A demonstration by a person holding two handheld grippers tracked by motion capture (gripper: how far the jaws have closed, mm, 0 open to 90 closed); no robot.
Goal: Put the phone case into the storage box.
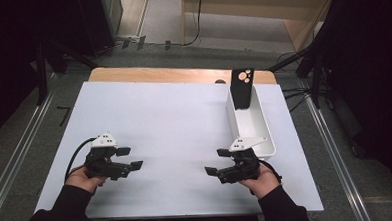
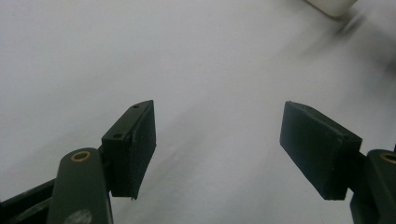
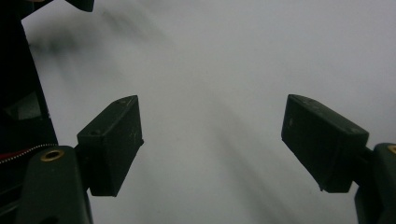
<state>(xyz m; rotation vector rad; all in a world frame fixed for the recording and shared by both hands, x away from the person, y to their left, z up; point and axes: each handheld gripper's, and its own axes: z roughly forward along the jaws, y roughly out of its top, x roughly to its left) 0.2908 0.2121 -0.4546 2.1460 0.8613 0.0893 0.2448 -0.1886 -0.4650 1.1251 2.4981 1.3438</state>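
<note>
Low over the white table top (image 1: 174, 121), my left gripper (image 1: 131, 158) sits at the front left, jaws pointing right and open with nothing between them. The left gripper view has the same gripper (image 2: 217, 149) with bare white surface between its black pads (image 2: 135, 144). My right gripper (image 1: 216, 162) is at the front right, jaws pointing left, also open and empty. Bare table lies in the gap of that gripper (image 3: 212, 149) in the right gripper view. A black phone case (image 1: 242, 88) with round camera cut-outs stands upright in the far end of a white bin (image 1: 252, 133).
The long white bin runs along the table's right side, just behind my right hand. A strip of wooden table edge (image 1: 157, 74) shows at the back. Dark stands and cables surround the table on the floor.
</note>
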